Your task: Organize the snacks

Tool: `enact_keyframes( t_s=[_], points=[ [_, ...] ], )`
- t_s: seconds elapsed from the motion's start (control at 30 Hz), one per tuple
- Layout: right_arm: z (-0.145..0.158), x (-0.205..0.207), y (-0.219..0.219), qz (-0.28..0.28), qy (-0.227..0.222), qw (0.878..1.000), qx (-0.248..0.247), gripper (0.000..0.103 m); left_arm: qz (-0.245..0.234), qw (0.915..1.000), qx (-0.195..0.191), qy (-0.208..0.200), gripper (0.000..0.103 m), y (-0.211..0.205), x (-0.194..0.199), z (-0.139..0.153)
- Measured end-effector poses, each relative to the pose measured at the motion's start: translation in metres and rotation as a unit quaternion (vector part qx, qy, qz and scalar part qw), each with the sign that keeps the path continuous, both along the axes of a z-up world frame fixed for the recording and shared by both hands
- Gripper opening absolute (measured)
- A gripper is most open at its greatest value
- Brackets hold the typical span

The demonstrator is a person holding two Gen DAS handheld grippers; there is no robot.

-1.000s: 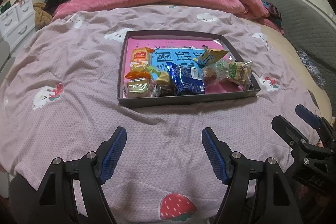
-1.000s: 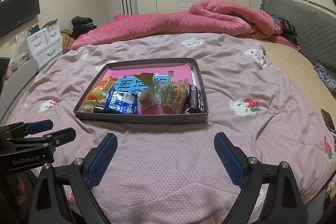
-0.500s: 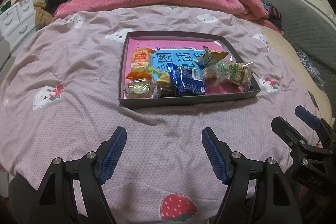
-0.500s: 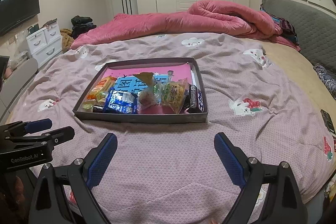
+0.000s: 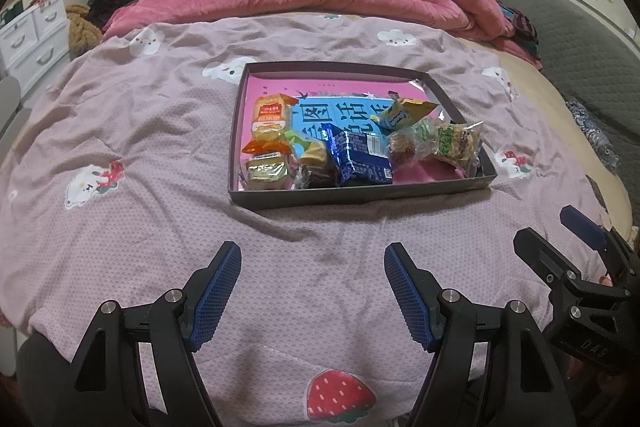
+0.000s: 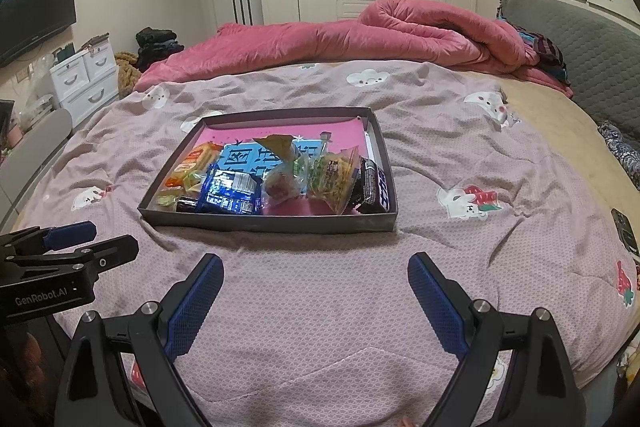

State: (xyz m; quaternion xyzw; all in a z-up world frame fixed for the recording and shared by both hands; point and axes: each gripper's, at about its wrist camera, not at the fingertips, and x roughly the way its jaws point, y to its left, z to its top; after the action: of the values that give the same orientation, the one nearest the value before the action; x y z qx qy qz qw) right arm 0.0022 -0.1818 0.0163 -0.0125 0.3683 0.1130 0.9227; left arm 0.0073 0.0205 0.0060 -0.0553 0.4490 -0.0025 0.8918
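Note:
A dark shallow tray (image 5: 360, 193) with a pink and blue lining lies on the bed and holds several wrapped snacks: an orange pack (image 5: 272, 113), a gold pack (image 5: 267, 170), a blue pack (image 5: 358, 155), a green-yellow bag (image 5: 456, 143). The tray also shows in the right wrist view (image 6: 276, 221), with the blue pack (image 6: 230, 193) and a black bar (image 6: 374, 187). My left gripper (image 5: 312, 287) is open and empty above the bedsheet in front of the tray. My right gripper (image 6: 314, 297) is open and empty, also short of the tray.
The bed has a lilac sheet (image 5: 140, 155) with cartoon prints. A rolled pink duvet (image 6: 360, 35) lies behind the tray. A grey headboard (image 6: 592, 39) stands at right, white drawers (image 6: 84, 79) and a TV (image 6: 36, 15) at left. A phone (image 6: 624, 229) lies near the right edge.
Both grippers have drifted very slightly; the tray and the snacks have not moved. Both stay open.

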Motion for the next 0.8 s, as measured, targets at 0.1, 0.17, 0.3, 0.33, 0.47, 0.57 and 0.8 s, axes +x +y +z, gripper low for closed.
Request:
enact_keyframes(
  t_s=[0.1,0.17,0.3,0.33,0.47,0.57,0.8],
  points=[
    [0.0001,0.0,0.0,0.0,0.0,1.0,0.0,0.093,0.0,1.0,0.0,-0.001,0.076,0.0003,0.0003,0.0006],
    [0.0003,0.0,0.0,0.0,0.0,1.0,0.0,0.093,0.001,1.0,0.001,-0.001,0.076,0.0002,0.0001,0.0004],
    [-0.0001,0.0002,0.0003,0.0,0.0,1.0,0.0,0.093,0.002,1.0,0.002,-0.001,0.076,0.0007,0.0003,0.0006],
    [-0.0003,-0.0001,-0.0001,0.0,0.0,1.0,0.0,0.093,0.002,1.0,0.002,-0.001,0.076,0.0006,-0.0004,0.0008],
    [-0.0006,0.0002,0.0006,0.0,0.0,1.0,0.0,0.093,0.004,1.0,0.004,-0.002,0.076,0.0019,0.0002,0.0013],
    [-0.0004,0.0001,0.0005,0.0,0.0,1.0,0.0,0.093,0.003,1.0,0.007,-0.002,0.076,0.0021,0.0005,0.0016],
    [-0.0036,0.001,0.0018,0.0,0.003,1.0,0.002,0.094,0.0,0.9998,0.017,-0.008,0.076,-0.0027,-0.0016,0.0021]
  ],
)
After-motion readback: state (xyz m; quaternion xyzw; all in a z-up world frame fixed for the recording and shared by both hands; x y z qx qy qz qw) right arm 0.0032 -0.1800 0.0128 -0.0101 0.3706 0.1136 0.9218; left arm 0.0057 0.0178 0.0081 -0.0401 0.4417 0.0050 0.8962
